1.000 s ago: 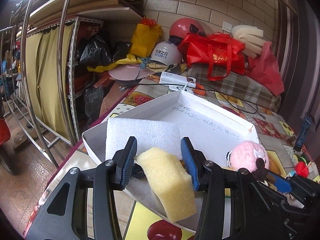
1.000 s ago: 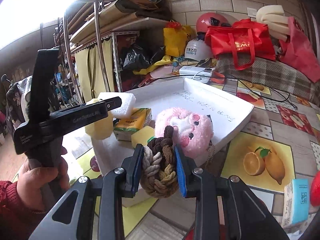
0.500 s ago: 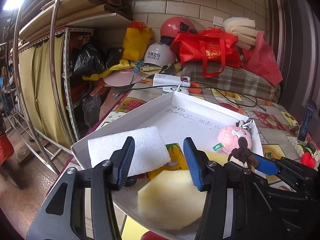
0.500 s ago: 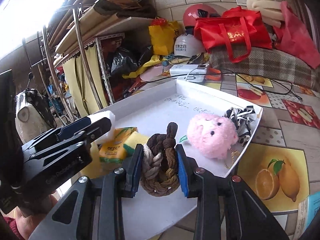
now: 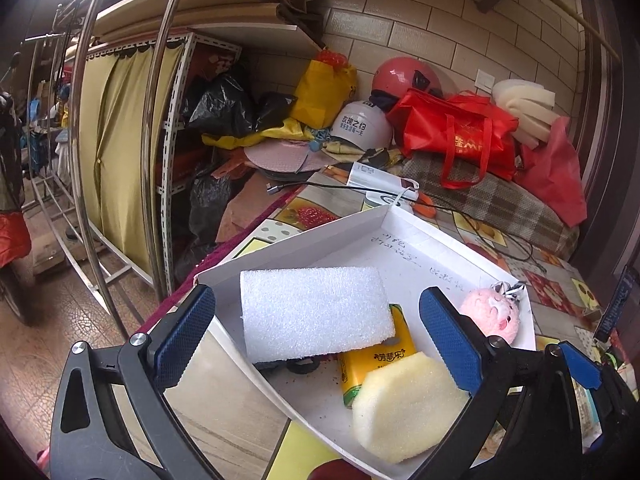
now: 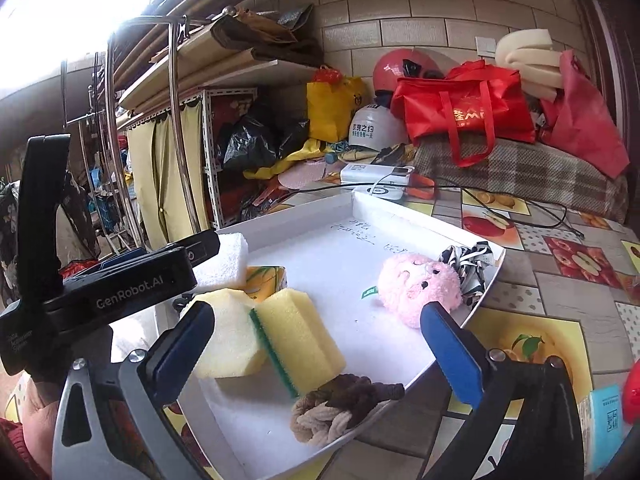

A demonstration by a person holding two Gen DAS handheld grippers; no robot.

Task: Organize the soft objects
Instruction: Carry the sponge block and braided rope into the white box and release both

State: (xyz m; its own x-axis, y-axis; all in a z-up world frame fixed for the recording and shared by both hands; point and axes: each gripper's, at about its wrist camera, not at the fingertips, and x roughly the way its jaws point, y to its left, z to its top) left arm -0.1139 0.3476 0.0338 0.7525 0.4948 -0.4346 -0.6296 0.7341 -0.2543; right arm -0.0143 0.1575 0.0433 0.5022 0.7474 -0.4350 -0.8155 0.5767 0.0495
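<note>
Both grippers have let go: the right gripper (image 6: 316, 344), jaws now spread, is hovering over the knotted rope (image 6: 340, 406) lying just ahead in the white tray (image 6: 486, 280). The left gripper (image 5: 316, 340), jaws spread, is hanging above the pale sponge (image 5: 404, 404); the white foam block (image 5: 314, 314) is lying beyond.

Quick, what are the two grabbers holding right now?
Left gripper: open, holding nothing.
Right gripper: open, holding nothing.
</note>
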